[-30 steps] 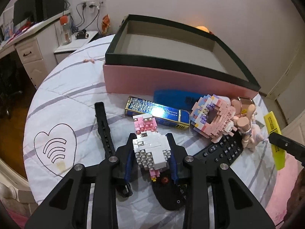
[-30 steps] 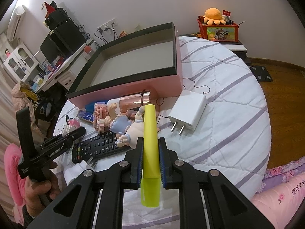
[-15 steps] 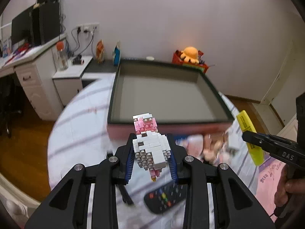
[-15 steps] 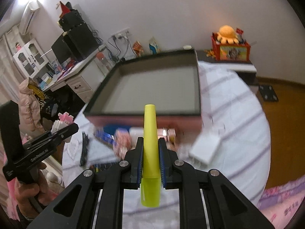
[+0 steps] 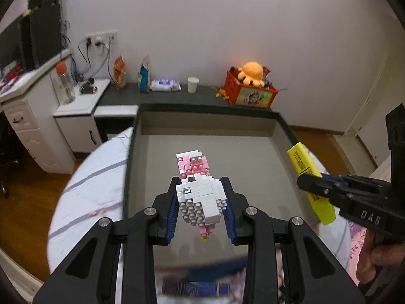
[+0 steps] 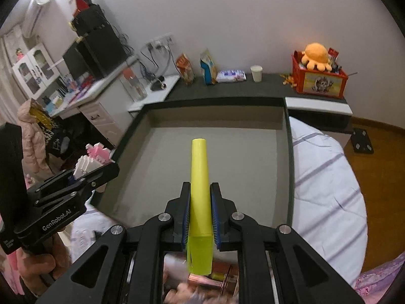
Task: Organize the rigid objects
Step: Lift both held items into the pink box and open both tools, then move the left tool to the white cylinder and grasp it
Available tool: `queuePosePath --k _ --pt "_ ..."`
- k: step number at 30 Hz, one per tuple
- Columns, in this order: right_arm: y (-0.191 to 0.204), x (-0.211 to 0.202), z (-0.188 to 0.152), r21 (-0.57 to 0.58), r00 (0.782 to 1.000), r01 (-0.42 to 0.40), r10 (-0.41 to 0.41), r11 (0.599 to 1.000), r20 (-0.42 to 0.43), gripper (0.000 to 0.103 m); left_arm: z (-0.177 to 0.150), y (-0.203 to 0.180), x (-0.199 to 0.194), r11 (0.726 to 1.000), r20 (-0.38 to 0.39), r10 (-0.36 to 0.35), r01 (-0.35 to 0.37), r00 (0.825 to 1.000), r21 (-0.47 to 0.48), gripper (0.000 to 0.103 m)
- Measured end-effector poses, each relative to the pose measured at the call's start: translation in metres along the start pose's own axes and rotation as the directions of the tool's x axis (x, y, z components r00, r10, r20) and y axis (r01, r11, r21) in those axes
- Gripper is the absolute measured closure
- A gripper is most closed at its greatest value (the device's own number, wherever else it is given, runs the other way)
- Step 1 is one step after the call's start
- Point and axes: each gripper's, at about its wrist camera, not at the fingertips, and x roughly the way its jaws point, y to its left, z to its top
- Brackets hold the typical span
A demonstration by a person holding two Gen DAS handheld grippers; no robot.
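My left gripper point(image 5: 200, 190) is shut on a white and pink brick figure point(image 5: 200, 197) and holds it in the air above the open grey-lined box point(image 5: 253, 172). The same brick figure point(image 6: 92, 160) shows at the left in the right wrist view, over the box's left rim. My right gripper point(image 6: 200, 192) is shut on a yellow highlighter point(image 6: 200, 190), which points forward over the box point(image 6: 227, 157). In the left wrist view the highlighter point(image 5: 307, 174) hangs above the box's right rim. Nothing lies in the box.
The box sits on a round table with a white striped cloth point(image 6: 326, 190). Blurred items, a copper-coloured can point(image 6: 215, 278) among them, lie by the box's near wall. Behind stand a dark shelf with a red crate point(image 5: 249, 93), a paper cup point(image 5: 193, 84) and a white desk point(image 5: 30, 126).
Both grippers have risen from the table and moved forward over the box, each keeping its object. The remote, doll and other items have dropped below the frame.
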Motion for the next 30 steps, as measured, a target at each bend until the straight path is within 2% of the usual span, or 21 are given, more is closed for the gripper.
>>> queuePosePath --k 5,9,11,12,13,14,15,16,19,22,27,30 --pt "-0.009 0.040 0.007 0.014 0.996 0.029 -0.028 0.999 -0.085 0.089 0.001 0.000 0.040 1.000 -0.070 0.006 -0.006 0.998 -0.009 0.072" --pt "-0.013 0.060 0.006 0.008 0.988 0.063 -0.062 0.998 -0.139 0.088 -0.003 -0.003 0.056 0.999 -0.118 0.054 -0.053 0.992 0.014 0.069" --pt "-0.014 0.066 0.005 0.006 0.984 0.091 -0.088 0.996 -0.157 0.088 -0.005 -0.005 0.057 0.997 -0.124 0.076 -0.074 0.989 0.022 0.050" --pt "-0.014 0.069 0.004 0.005 0.981 0.104 -0.102 0.995 -0.165 0.087 -0.005 -0.005 0.057 0.997 -0.123 0.071 -0.068 0.990 0.026 0.045" --pt "-0.015 0.069 0.004 0.013 0.981 0.105 -0.102 0.994 -0.164 0.076 -0.006 -0.007 0.056 0.997 -0.123 0.068 -0.064 0.990 0.036 0.036" --pt "-0.016 0.068 0.002 0.024 0.982 0.108 -0.102 0.994 -0.157 0.057 -0.006 -0.010 0.054 0.996 -0.116 0.085 -0.080 0.990 0.051 0.026" --pt "-0.016 0.066 0.002 0.028 0.985 0.097 -0.092 0.995 -0.147 0.054 -0.007 -0.012 0.050 0.993 -0.101 0.107 -0.101 0.989 0.059 0.013" --pt "-0.014 0.061 0.000 0.029 0.987 0.098 -0.093 0.995 -0.132 0.052 -0.007 -0.013 0.045 0.991 -0.078 0.127 -0.122 0.989 0.062 0.009" --pt "-0.010 0.047 0.002 0.031 0.993 0.090 -0.088 0.995 -0.084 0.043 -0.004 -0.007 0.027 0.993 -0.045 0.113 -0.112 0.993 0.030 0.004" --pt "-0.003 0.025 0.003 0.020 0.993 0.118 -0.118 0.993 -0.009 0.023 -0.001 -0.002 0.000 0.992 0.001 0.124 -0.124 0.992 -0.001 0.000" --pt "0.013 -0.025 0.000 -0.008 0.992 0.080 -0.078 0.997 0.101 0.021 -0.004 -0.004 -0.049 0.986 0.084 0.166 -0.168 0.983 0.014 0.000" --pt "0.023 -0.051 -0.007 -0.015 0.988 0.064 -0.061 0.998 0.141 0.013 -0.012 -0.005 -0.081 0.982 0.124 0.183 -0.187 0.975 0.024 0.000"
